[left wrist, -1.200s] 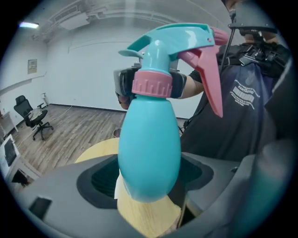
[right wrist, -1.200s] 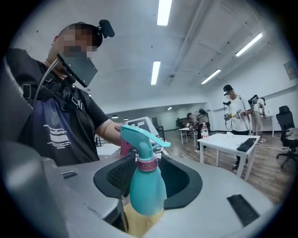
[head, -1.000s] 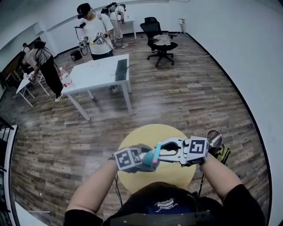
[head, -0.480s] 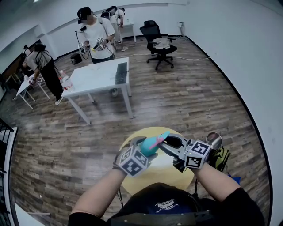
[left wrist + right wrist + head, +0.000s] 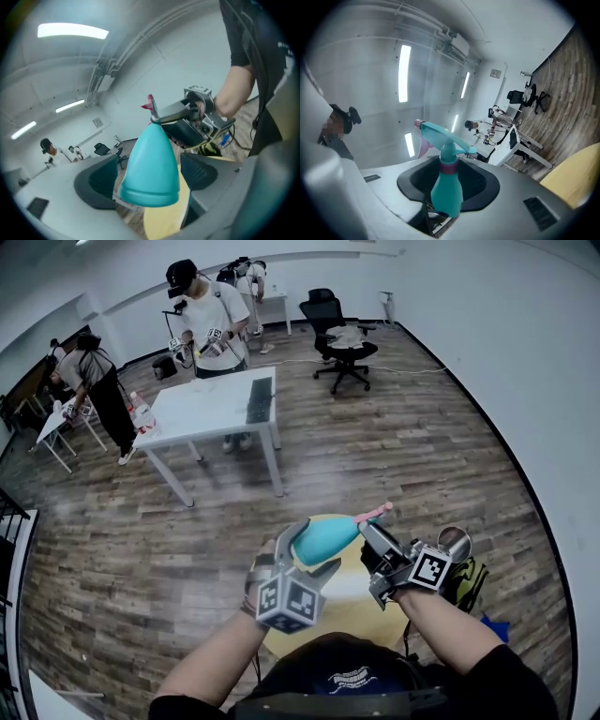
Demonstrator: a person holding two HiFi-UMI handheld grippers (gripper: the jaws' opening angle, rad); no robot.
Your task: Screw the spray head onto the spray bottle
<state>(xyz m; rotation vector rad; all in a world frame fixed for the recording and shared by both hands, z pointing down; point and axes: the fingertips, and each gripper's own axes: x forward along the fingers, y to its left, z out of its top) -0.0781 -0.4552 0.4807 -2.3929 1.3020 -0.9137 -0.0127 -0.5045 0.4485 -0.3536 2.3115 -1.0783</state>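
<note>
Teal bottle (image 5: pixel 323 538) is in the air over the yellow table (image 5: pixel 349 607). It lies almost level, wide base toward the person's left and narrow end to the right. Spray head (image 5: pixel 375 514) sits on the neck, with its pink part sticking out up and to the right. The right gripper view shows a magenta collar (image 5: pixel 449 165) between the head and the teal body; can't tell how tight it is. Right gripper (image 5: pixel 367 531) is clamped on the bottle near the neck, just under the head. In its own view the bottle stands between the dark pads (image 5: pixel 480 185) with the head at the far end. Left gripper (image 5: pixel 314 547) comes up from below with its jaws spread wide around the bottle's base. They have just been opening, with the bottle between them. The left gripper view shows table through a gap between the bottle and the right-hand pad, so there is no squeeze there. Background: a white table (image 5: pixel 202 404) with a person (image 5: pixel 208 315) standing behind it holding grippers. There is also an office chair (image 5: pixel 342 338) near the far wall, and a wood floor (image 5: pixel 422 446).
</note>
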